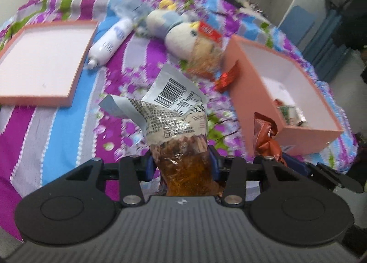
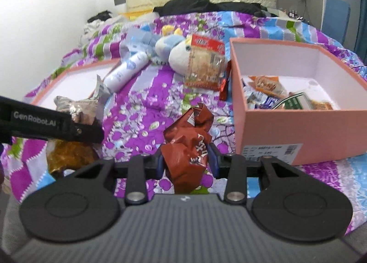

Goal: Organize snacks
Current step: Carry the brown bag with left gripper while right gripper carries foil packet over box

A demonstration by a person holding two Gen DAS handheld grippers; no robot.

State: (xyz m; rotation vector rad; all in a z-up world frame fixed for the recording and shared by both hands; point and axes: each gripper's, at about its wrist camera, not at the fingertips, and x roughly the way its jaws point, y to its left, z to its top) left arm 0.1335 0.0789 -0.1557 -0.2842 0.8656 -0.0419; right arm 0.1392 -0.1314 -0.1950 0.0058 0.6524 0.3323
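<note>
**Both grippers loaded, carry to box pending**

My left gripper [image 1: 182,166] is clamped on a clear crinkly plastic snack bag with brown contents and a grey barcode top [image 1: 176,125], jaws pinching its lower half, bag standing upright off the bedspread. My right gripper [image 2: 187,162] is squeezed on a crumpled red-brown foil snack packet [image 2: 188,139], also lifted.

The open pink cardboard box [image 2: 298,125] sits ahead-right of my right gripper, already holding several wrapped snacks. Its shallow pink lid [image 1: 43,61] lies well apart on the left.

Still loose on the purple floral bedspread [image 2: 142,107]: a clear packet with red header [image 2: 204,65], leaning on a blue-white plush toy [image 2: 172,49]. A white spray bottle [image 2: 126,70] lies nearby, not a snack.

Step, as I judge it: transport. Next move needs both packets carried over the box wall, then released one at a time so the grippers don't collide.
</note>
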